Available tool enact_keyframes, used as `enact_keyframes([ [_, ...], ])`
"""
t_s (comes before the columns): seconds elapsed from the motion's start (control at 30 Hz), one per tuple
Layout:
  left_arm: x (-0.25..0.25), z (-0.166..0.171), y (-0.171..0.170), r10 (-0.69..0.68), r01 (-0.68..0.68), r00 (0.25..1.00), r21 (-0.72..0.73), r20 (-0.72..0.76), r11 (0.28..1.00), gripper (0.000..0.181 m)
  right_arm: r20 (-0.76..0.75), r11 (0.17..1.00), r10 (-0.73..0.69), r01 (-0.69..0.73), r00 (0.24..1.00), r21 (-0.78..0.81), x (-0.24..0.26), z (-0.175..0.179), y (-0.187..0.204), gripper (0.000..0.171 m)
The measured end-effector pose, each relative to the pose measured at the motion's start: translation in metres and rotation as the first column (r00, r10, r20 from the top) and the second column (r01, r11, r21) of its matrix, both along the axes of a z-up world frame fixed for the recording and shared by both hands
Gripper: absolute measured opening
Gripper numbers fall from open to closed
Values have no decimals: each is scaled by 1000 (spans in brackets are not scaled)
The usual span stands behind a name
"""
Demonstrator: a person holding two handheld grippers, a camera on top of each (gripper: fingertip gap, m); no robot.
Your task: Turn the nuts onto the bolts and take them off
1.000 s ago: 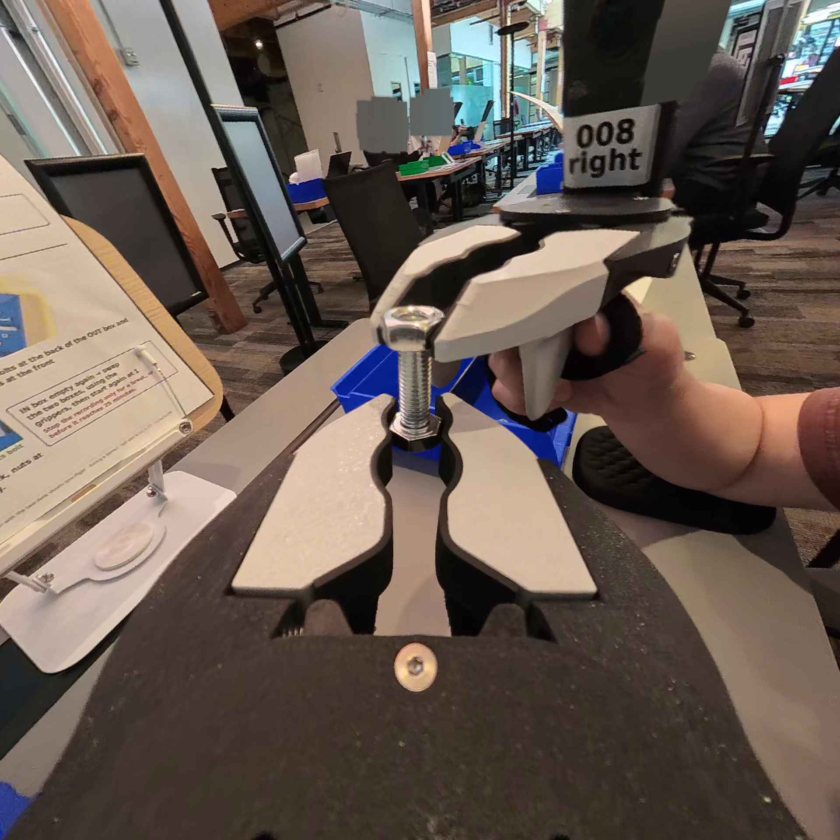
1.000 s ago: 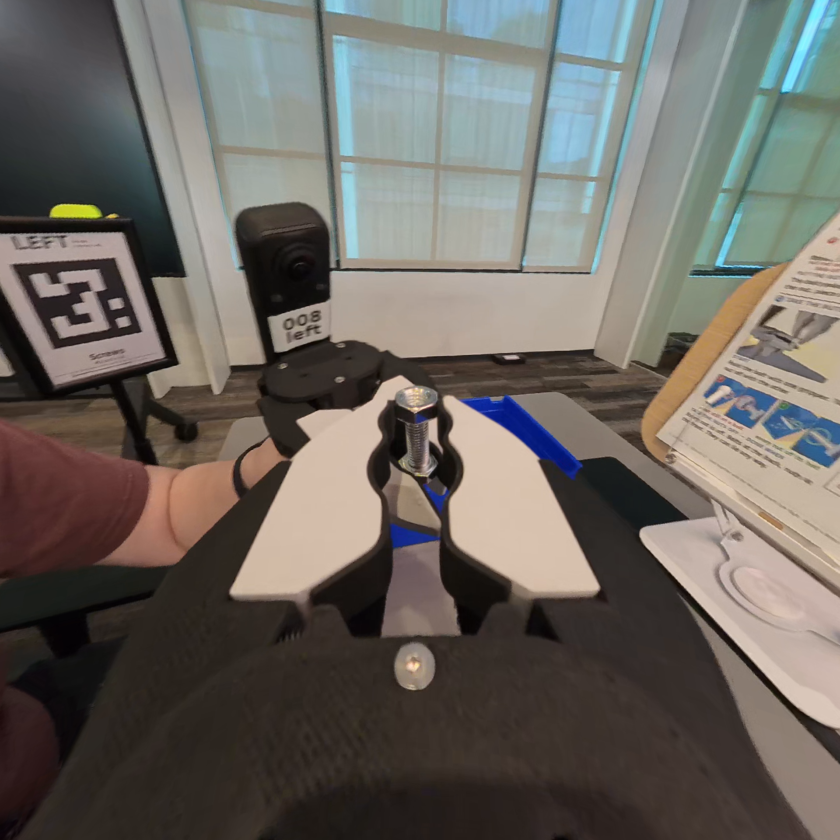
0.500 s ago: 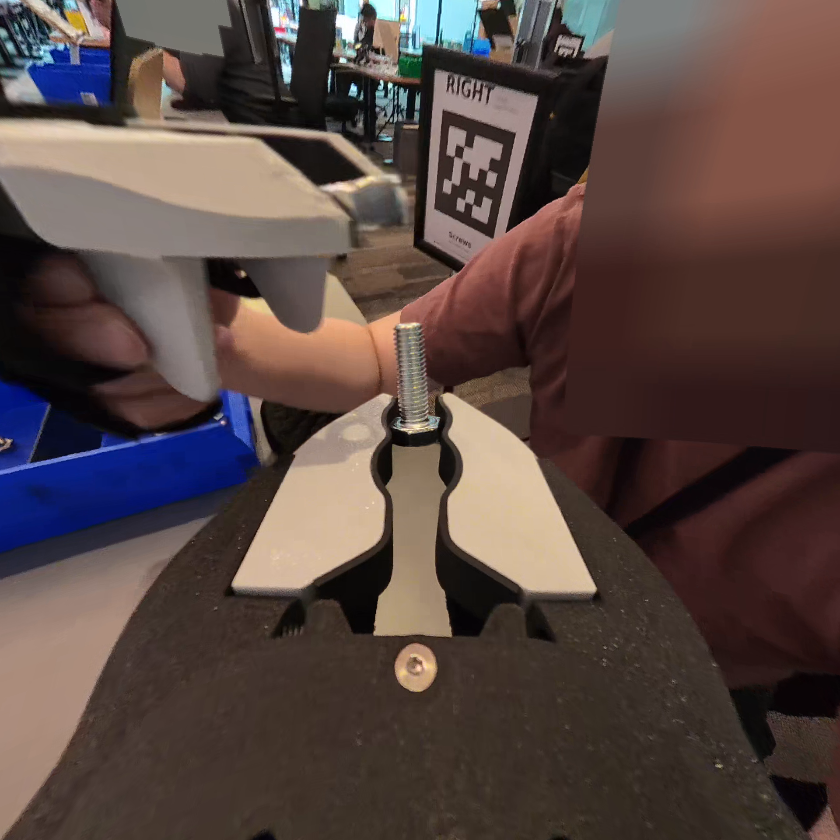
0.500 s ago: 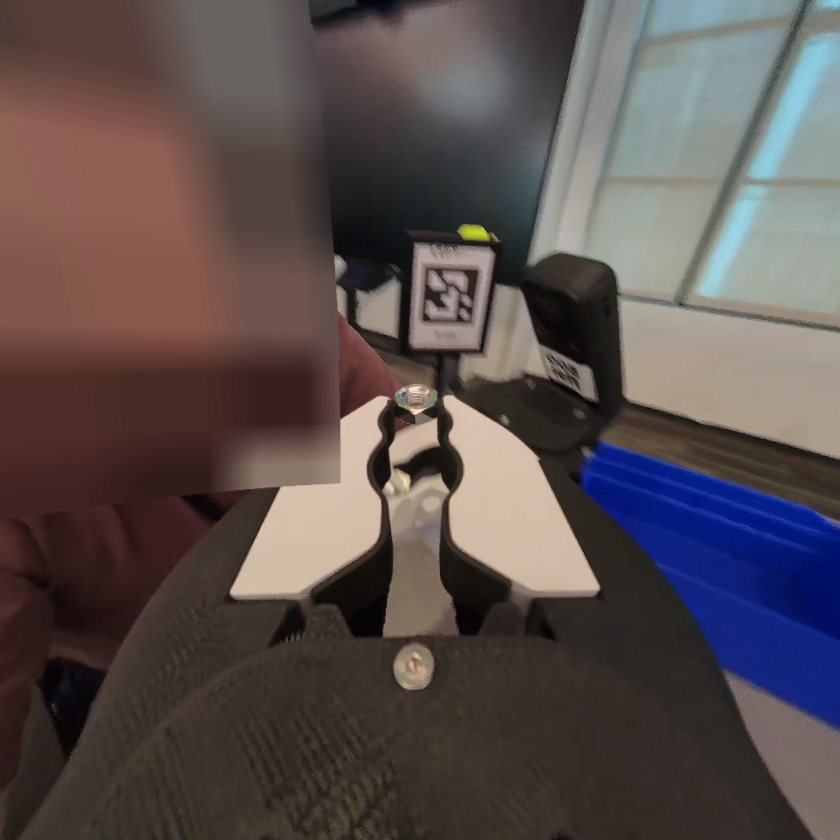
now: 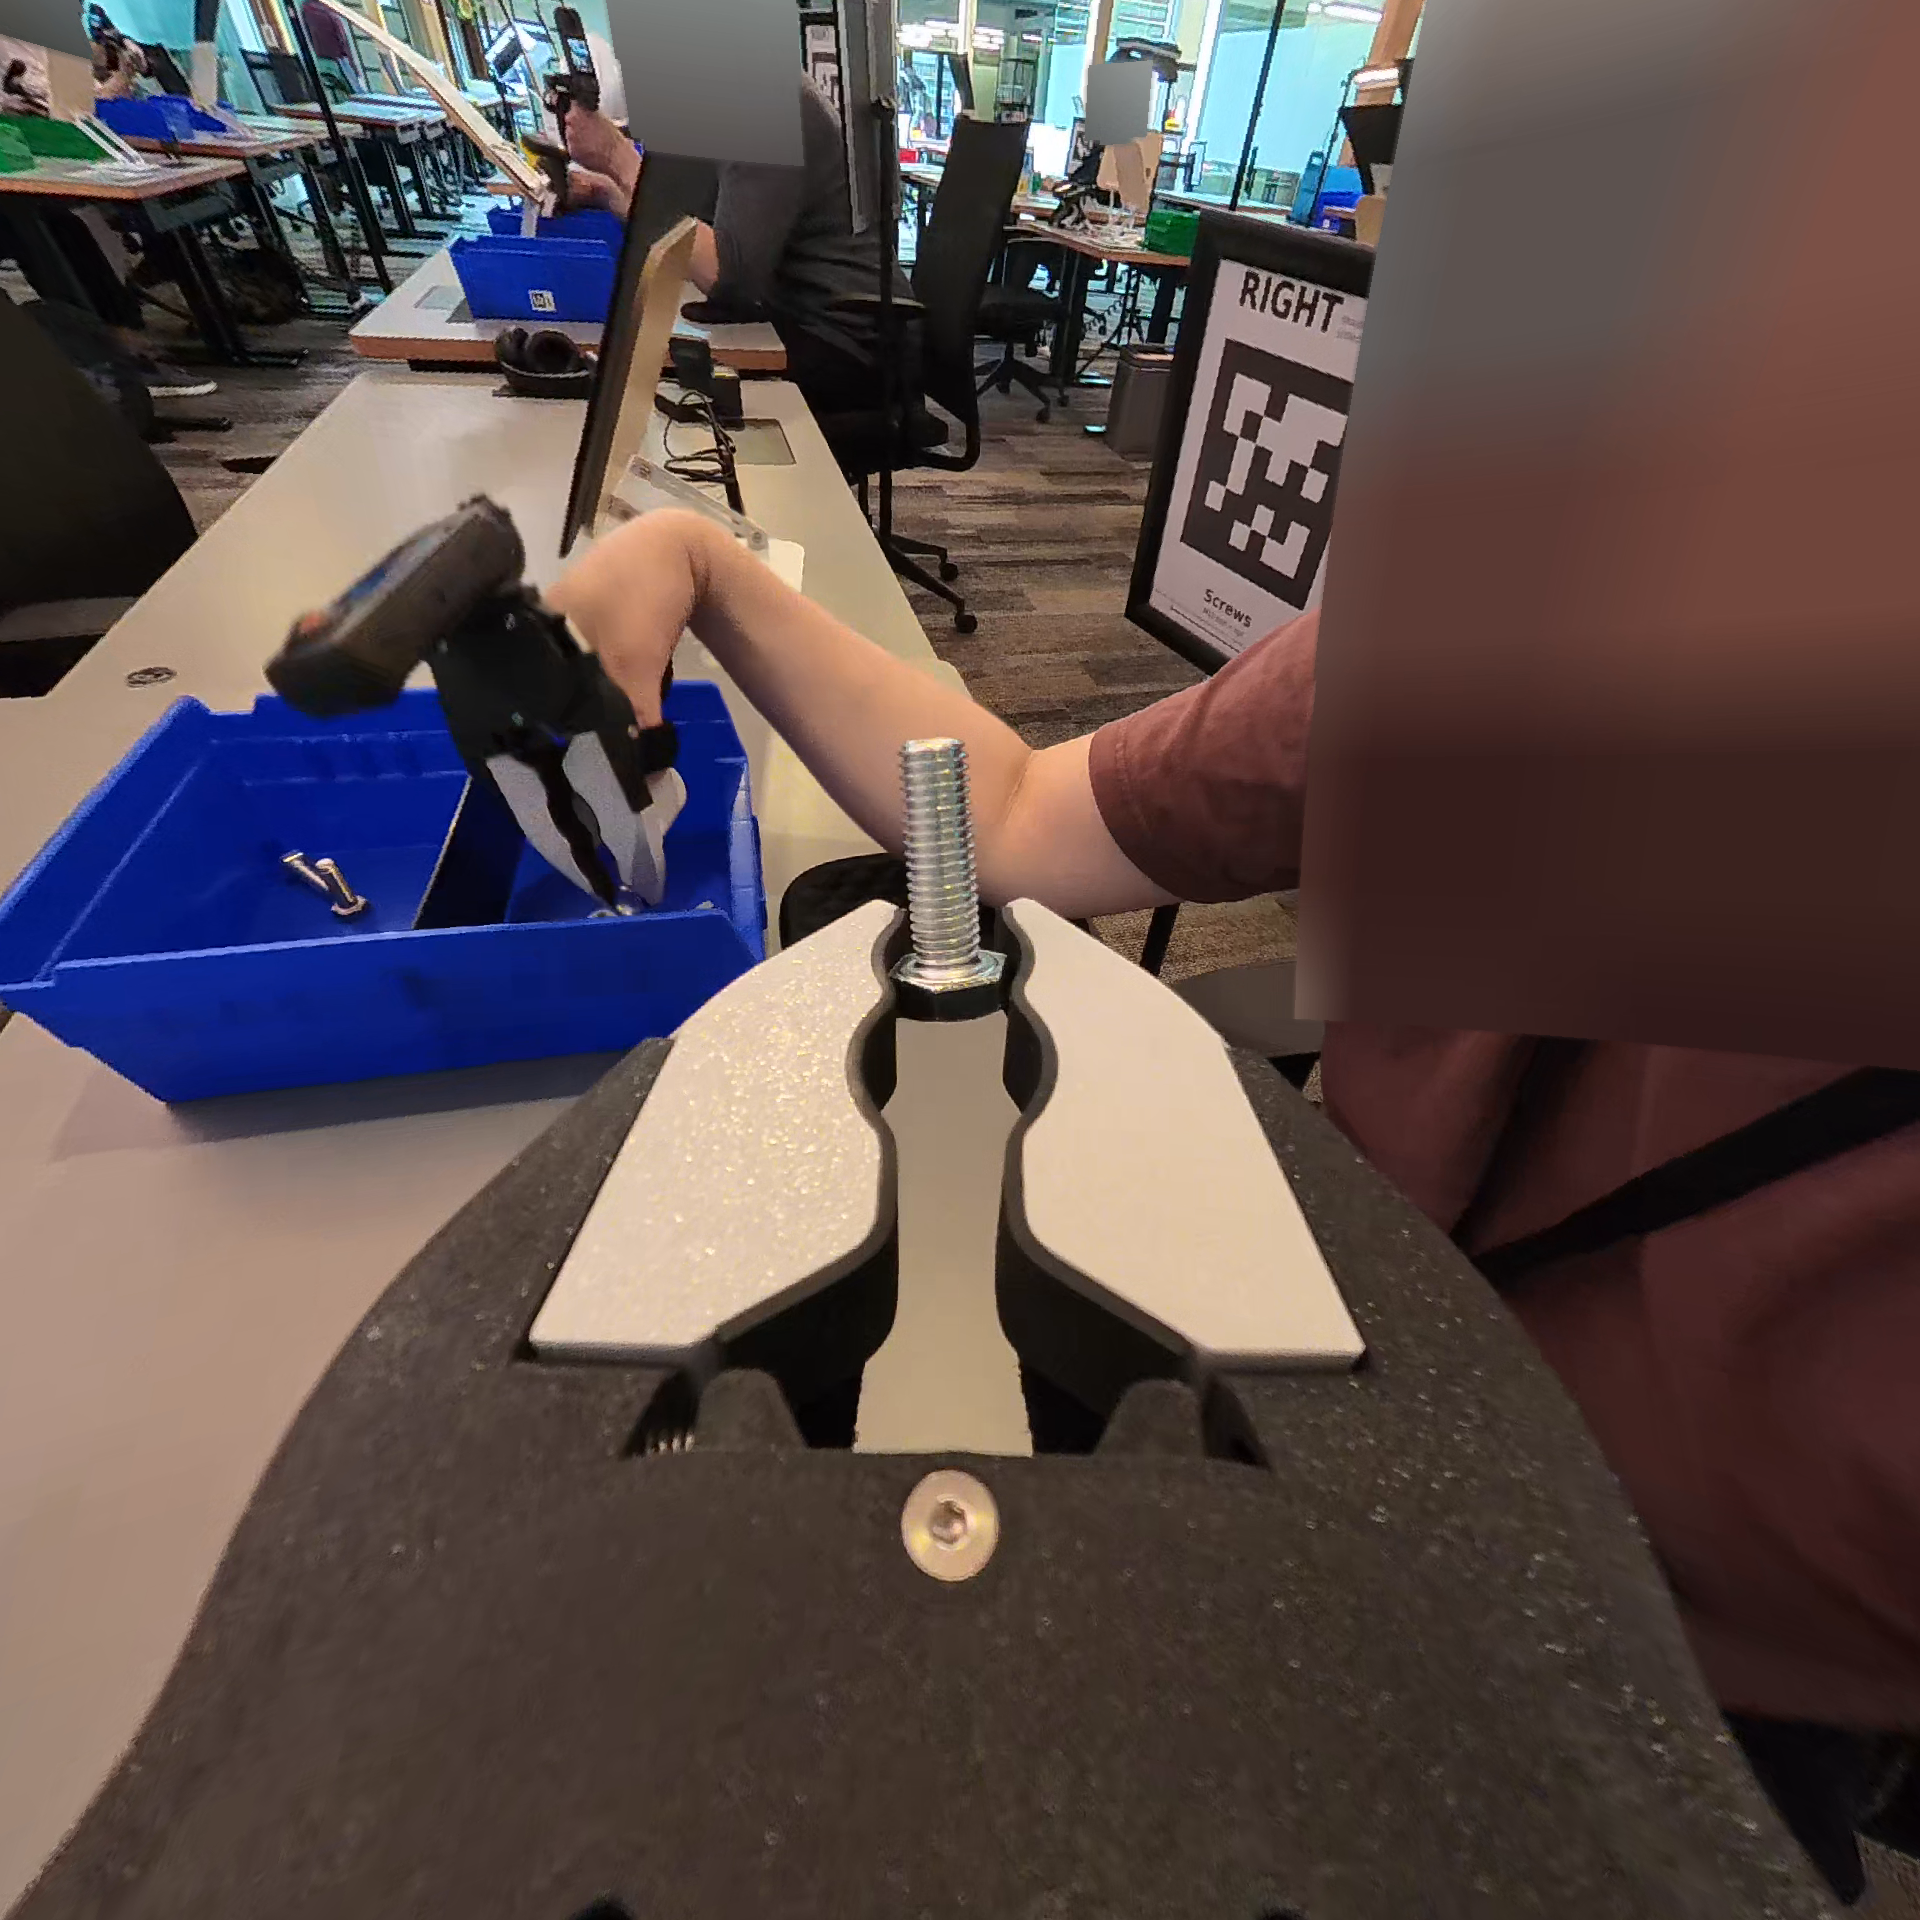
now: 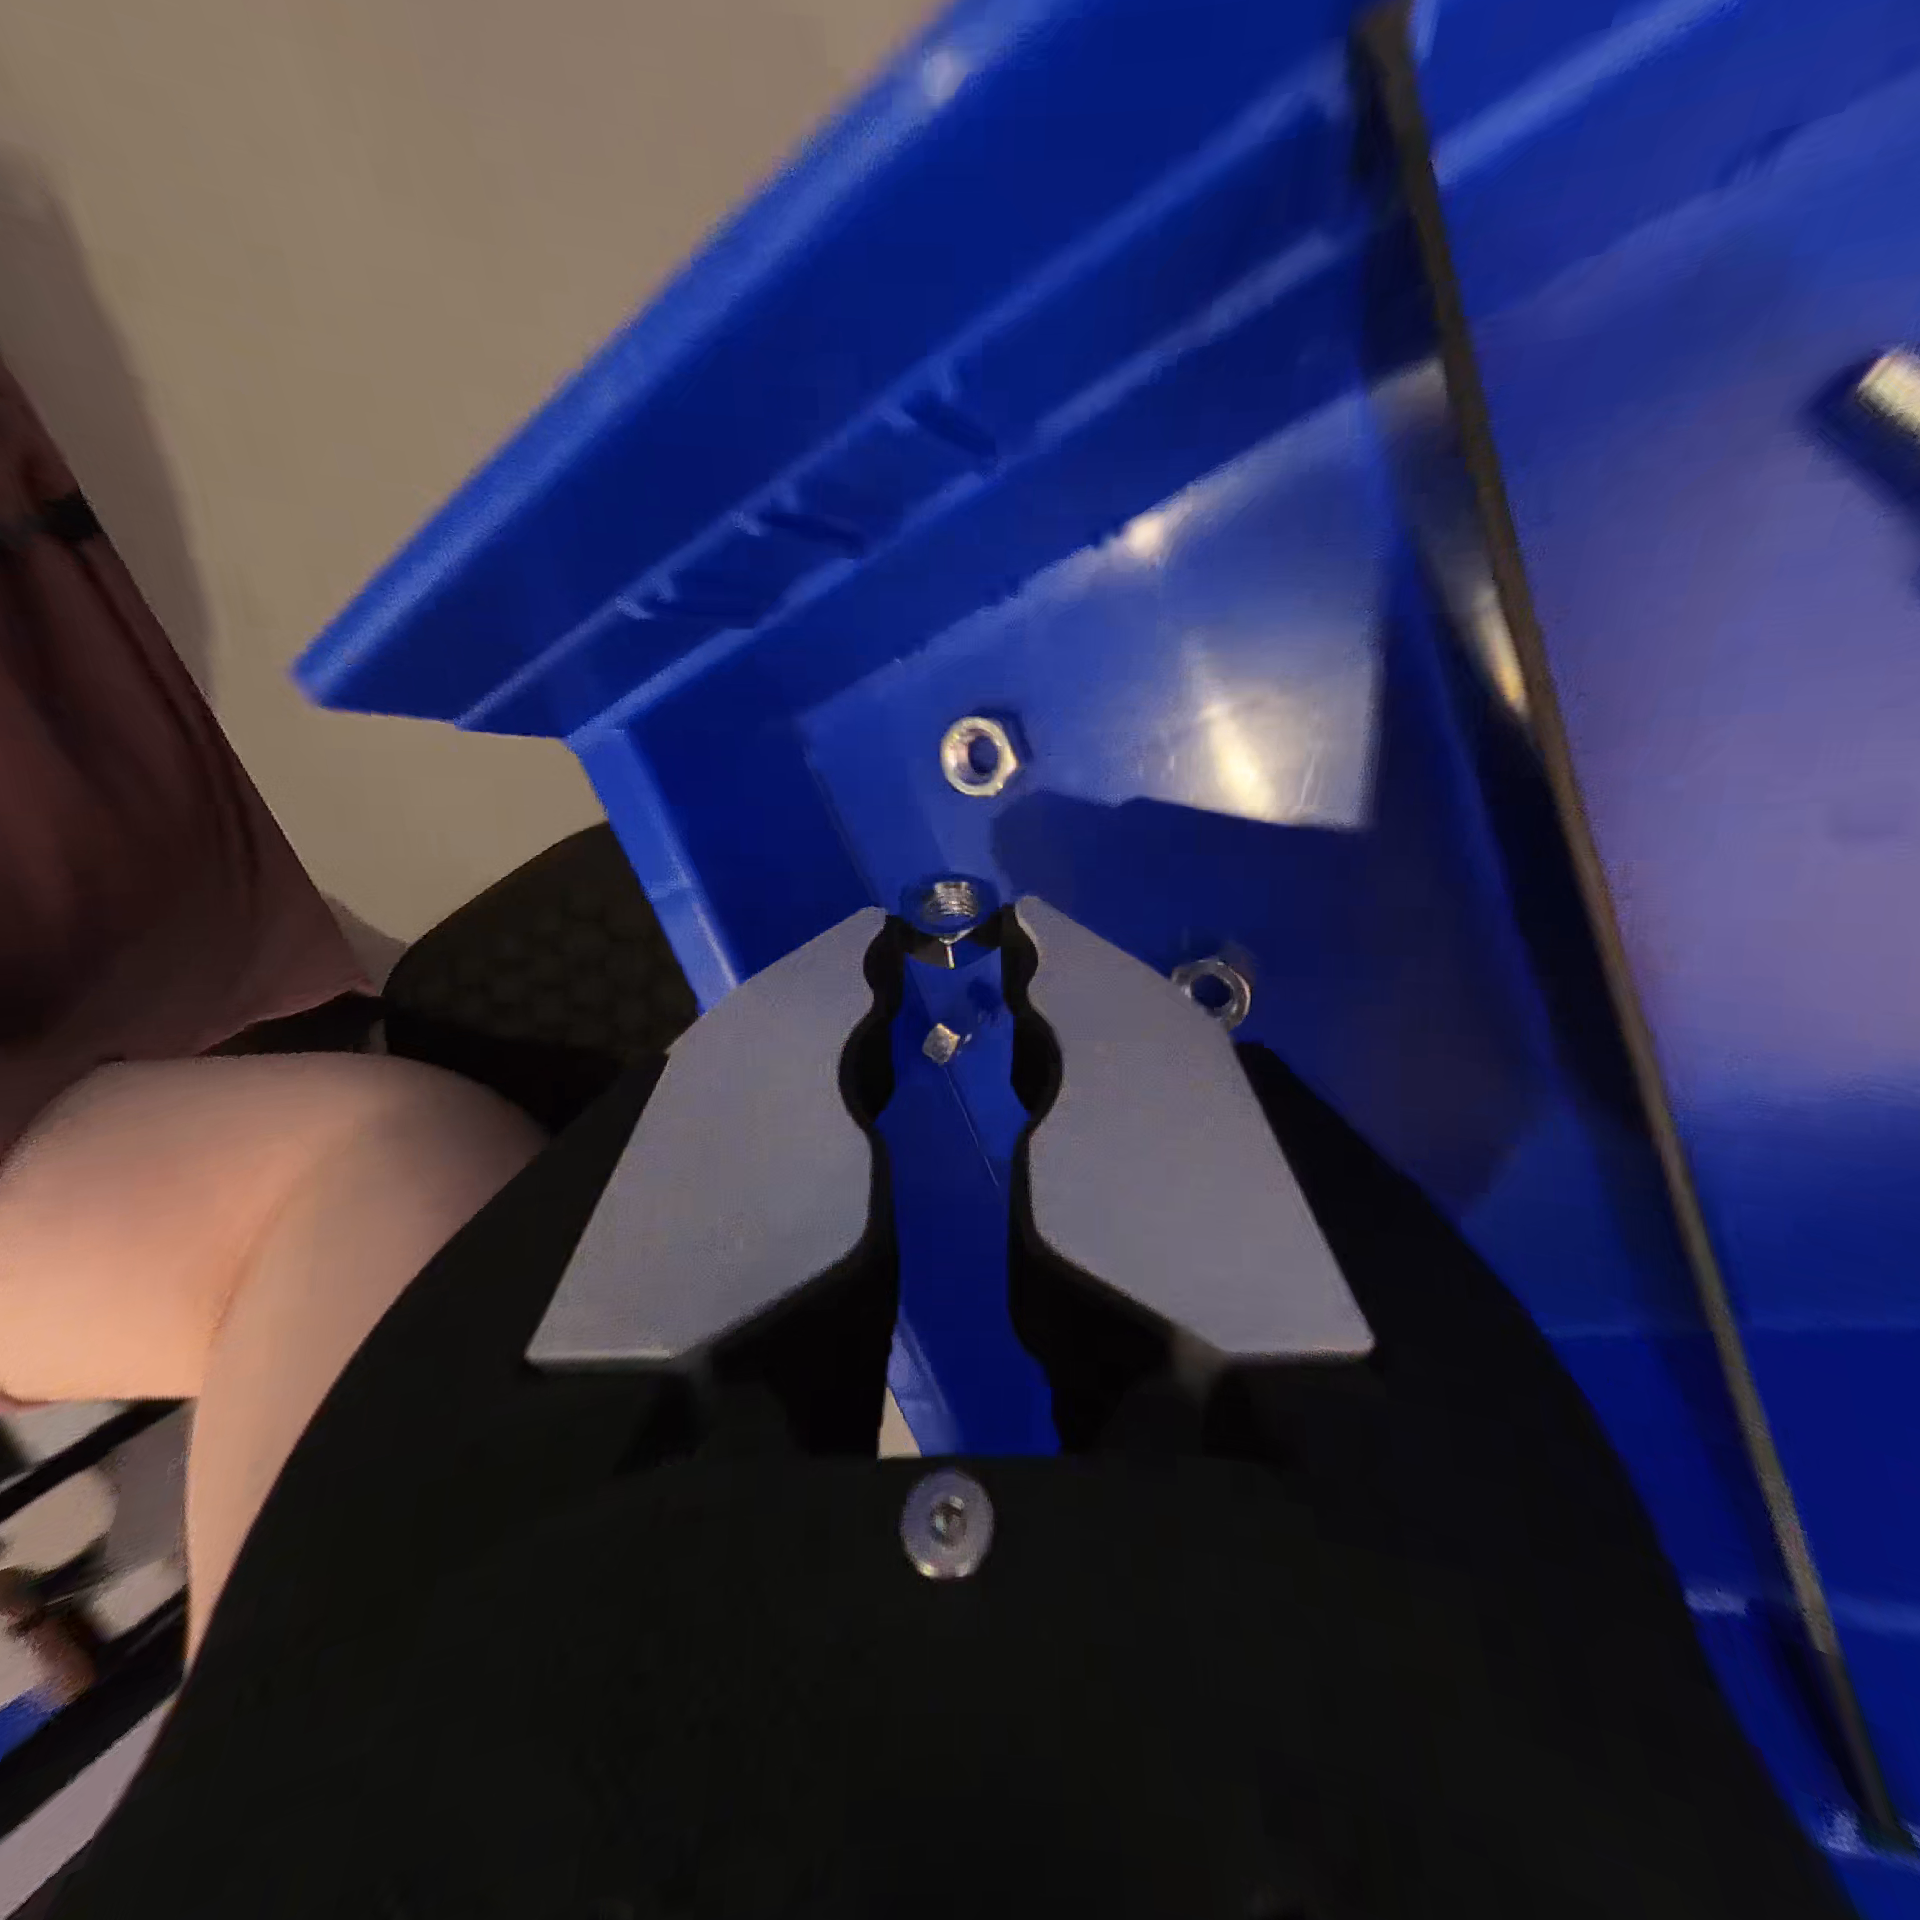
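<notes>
My left gripper (image 5: 945, 940) is shut on the hex head of a silver bolt (image 5: 937, 831), whose bare thread stands upright above the table. My right gripper (image 6: 951, 928) is shut on a silver nut (image 6: 948, 906) held at its fingertips. It points down into the right compartment of the blue bin (image 6: 935, 416), just above the floor. In the left wrist view the right gripper (image 5: 623, 896) reaches into the bin (image 5: 364, 997) to the left of my bolt. Loose nuts (image 6: 980, 756) lie on the bin floor near the tips.
A black divider (image 6: 1507, 727) splits the bin. Two bolts (image 5: 324, 883) lie in the other compartment. A person's arm (image 5: 883, 707) crosses behind the bolt. A framed marker sign (image 5: 1262, 436) stands at the right. The grey table (image 5: 208, 1299) runs left, with other desks and chairs behind. My hands' fingertips stand some 35 cm from each other.
The nut came off the bolt in my right gripper, which swung away and went down into the blue bin. My left gripper turned right and still holds the bare bolt.
</notes>
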State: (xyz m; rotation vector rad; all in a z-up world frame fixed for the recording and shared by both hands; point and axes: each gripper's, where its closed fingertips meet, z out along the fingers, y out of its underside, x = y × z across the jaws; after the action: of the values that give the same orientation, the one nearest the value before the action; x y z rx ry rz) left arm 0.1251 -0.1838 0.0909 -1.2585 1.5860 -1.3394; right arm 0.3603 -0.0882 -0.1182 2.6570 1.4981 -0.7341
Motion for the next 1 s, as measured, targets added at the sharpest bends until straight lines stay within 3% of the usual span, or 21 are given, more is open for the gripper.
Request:
enact_keyframes([
  [0.13,-2,-2,5,12,-12,1000,-6,-7,1000,15,3,992,-99,99,995,-75,0,-4,5,35],
  [0.27,1,-6,16,50,-50,999,-20,-9,999,15,-51,978,-156,161,986,134,5,30,24,41],
  [0.37,8,-12,29,102,-102,995,-38,-3,994,15,-136,914,-44,95,990,395,-17,75,33,44],
  [0.47,16,-19,40,146,-146,989,-57,1,988,15,-241,781,171,17,955,624,-69,128,30,45],
  [0.53,20,-23,48,186,-186,982,-51,10,981,15,-379,730,335,17,863,683,-120,166,16,41],
  [0.6,21,-25,57,227,-226,974,-41,22,973,15,-528,717,448,62,721,695,-170,202,0,38],
  [0.7,20,-15,63,258,-252,962,-71,95,965,15,-703,781,479,111,525,615,-222,230,-18,35],
  [0.83,15,-11,67,264,-253,959,-104,106,962,15,-847,868,370,181,382,462,-246,242,-13,23],
  [0.93,13,-9,70,274,-264,955,-101,114,959,15,-886,919,307,131,347,371,-254,235,-12,26],
  [1.0,13,-11,73,283,-273,952,-99,114,957,15,-887,918,322,119,330,378,-259,233,-14,11],
])
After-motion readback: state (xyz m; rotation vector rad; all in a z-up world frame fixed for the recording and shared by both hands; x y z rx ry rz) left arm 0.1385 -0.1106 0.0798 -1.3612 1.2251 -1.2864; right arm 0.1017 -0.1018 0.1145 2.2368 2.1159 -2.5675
